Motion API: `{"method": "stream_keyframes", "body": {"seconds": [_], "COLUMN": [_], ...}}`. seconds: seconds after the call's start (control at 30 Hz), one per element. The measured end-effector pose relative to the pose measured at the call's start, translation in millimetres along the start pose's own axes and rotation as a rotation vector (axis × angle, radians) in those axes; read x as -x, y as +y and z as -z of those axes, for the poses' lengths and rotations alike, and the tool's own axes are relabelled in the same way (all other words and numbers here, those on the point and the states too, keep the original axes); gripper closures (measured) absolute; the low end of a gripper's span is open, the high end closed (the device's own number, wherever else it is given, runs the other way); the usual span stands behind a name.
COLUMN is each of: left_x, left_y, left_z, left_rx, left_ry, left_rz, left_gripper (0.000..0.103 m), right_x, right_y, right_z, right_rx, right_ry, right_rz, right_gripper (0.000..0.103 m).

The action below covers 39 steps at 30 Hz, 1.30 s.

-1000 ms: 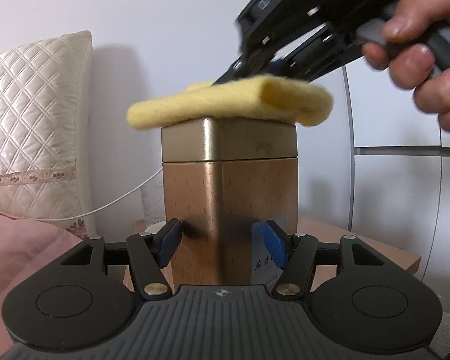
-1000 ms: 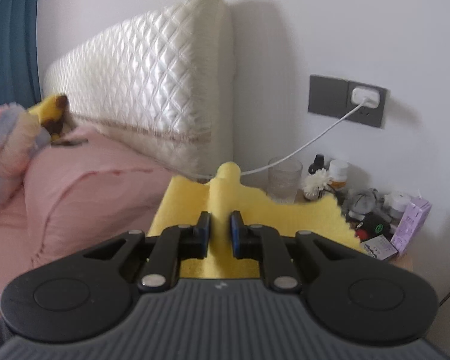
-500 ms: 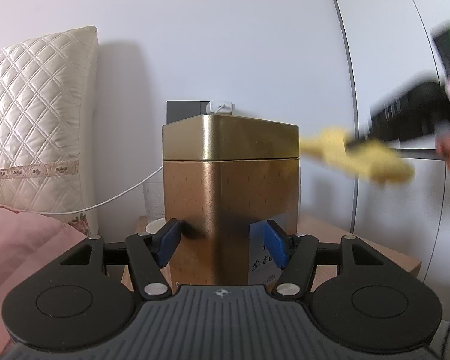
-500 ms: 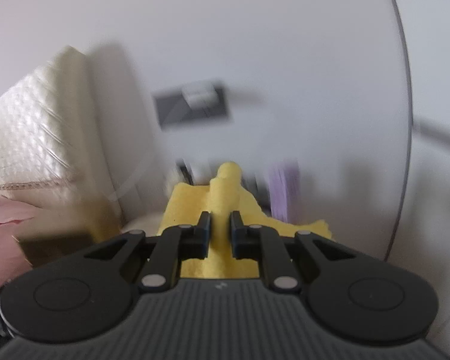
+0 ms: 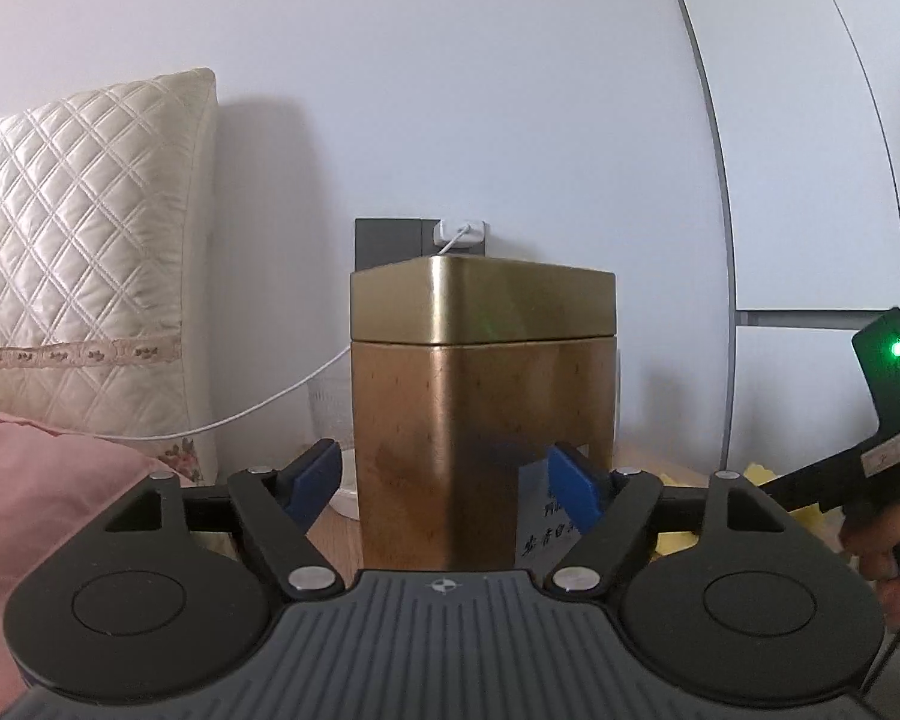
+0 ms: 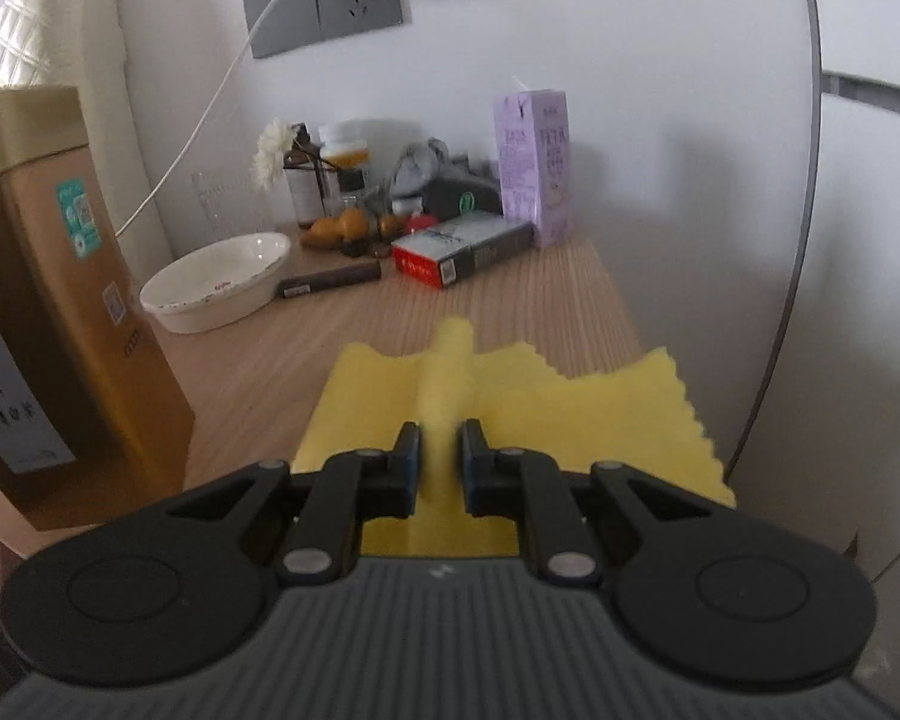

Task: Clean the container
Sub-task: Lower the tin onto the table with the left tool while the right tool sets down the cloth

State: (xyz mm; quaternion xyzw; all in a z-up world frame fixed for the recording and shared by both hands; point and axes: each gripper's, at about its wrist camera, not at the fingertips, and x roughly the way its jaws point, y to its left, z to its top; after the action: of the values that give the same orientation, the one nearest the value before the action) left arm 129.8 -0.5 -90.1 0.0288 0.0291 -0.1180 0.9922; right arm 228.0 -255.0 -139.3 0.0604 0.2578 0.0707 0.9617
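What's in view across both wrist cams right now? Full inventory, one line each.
tin container: 1, gold, lid on, upright at the table's left end
cloth: 1, yellow, on the table right of the tin
table: 1, light wood
bowl: 1, white, behind the tin
carton: 1, purple, back right
flat box: 1, red and dark, lying beside the carton
bottles and jars: several, back by the wall
wall socket: 1, grey, white charger plugged in
headboard: 1, cream, quilted, left
left gripper: jaws opening, pads off the tin
right gripper: pinching a fold of the cloth
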Motion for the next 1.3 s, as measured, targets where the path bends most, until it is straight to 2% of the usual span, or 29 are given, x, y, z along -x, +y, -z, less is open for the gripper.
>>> {"method": "stream_keyframes", "body": {"seconds": [0.07,0.1,0.17,0.23,0.33,0.43,0.5,0.6,0.67,0.73,0.87,0.93,1.03,1.1,1.13,1.3], "left_x": [2.0,3.2,5.0,6.7,14.3,27.5,37.1,48.7,58.7,69.1,78.8,87.2,97.3,101.9,101.5,103.4], "left_y": [1.1,1.2,1.6,4.2,6.4,-1.1,-7.9,-14.7,-16.2,-16.0,-12.3,-13.2,-13.3,-9.1,-7.2,-12.5], "left_z": [-0.2,-1.2,-4.7,-11.3,-21.7,-30.1,-36.7,-51.6,-59.7,-64.2,-58.7,-55.6,-55.0,-56.3,-57.2,-60.1], "left_rx": [-0.007,-0.009,-0.008,0.006,0.022,0.001,-0.019,-0.007,-0.009,0.017,0.089,0.085,0.071,0.105,0.127,0.121], "left_ry": [-0.015,-0.017,-0.018,-0.013,-0.002,-0.003,-0.007,0.027,0.033,0.034,0.146,0.159,0.154,0.146,0.154,0.174], "left_rz": [-0.006,-0.011,-0.039,-0.064,-0.073,-0.101,-0.162,-0.175,-0.184,-0.2,-0.151,-0.159,-0.148,-0.139,-0.146,-0.161], "left_gripper": [0.017,0.013,0.012,0.011,0.008,0.005,0.005,0.004,0.002,0.0,0.0,0.0,0.0,0.0,0.0,0.0], "right_x": [-0.3,0.3,7.7,21.6,49.3,85.1,108.5,140.1,160.7,176.6,196.1,206.3,221.1,224.6,224.7,224.7], "right_y": [2.0,2.1,2.3,5.7,10.8,17.4,24.1,39.4,43.6,44.3,44.5,47.6,49.0,53.1,54.9,54.5], "right_z": [-1.9,-3.8,-7.8,-12.6,-22.9,-29.4,-30.5,-24.0,-18.9,-14.8,-5.0,2.0,7.6,7.9,7.6,6.2], "right_rx": [0.0,-0.008,-0.026,-0.01,0.0,-0.022,-0.024,-0.009,-0.037,-0.073,-0.094,-0.078,-0.091,-0.071,-0.061,-0.057], "right_ry": [-0.005,-0.003,-0.016,-0.065,-0.139,-0.175,-0.184,-0.203,-0.22,-0.225,-0.201,-0.201,-0.215,-0.216,-0.213,-0.191], "right_rz": [0.003,0.0,-0.019,-0.015,-0.04,-0.075,-0.098,-0.077,-0.072,-0.074,-0.026,-0.009,-0.001,0.015,0.021,0.034], "right_gripper": [0.082,0.077,0.049,0.044,0.031,0.027,0.027,0.025,0.018,0.017,0.015,0.009,0.008,0.005,0.0,0.0]}}
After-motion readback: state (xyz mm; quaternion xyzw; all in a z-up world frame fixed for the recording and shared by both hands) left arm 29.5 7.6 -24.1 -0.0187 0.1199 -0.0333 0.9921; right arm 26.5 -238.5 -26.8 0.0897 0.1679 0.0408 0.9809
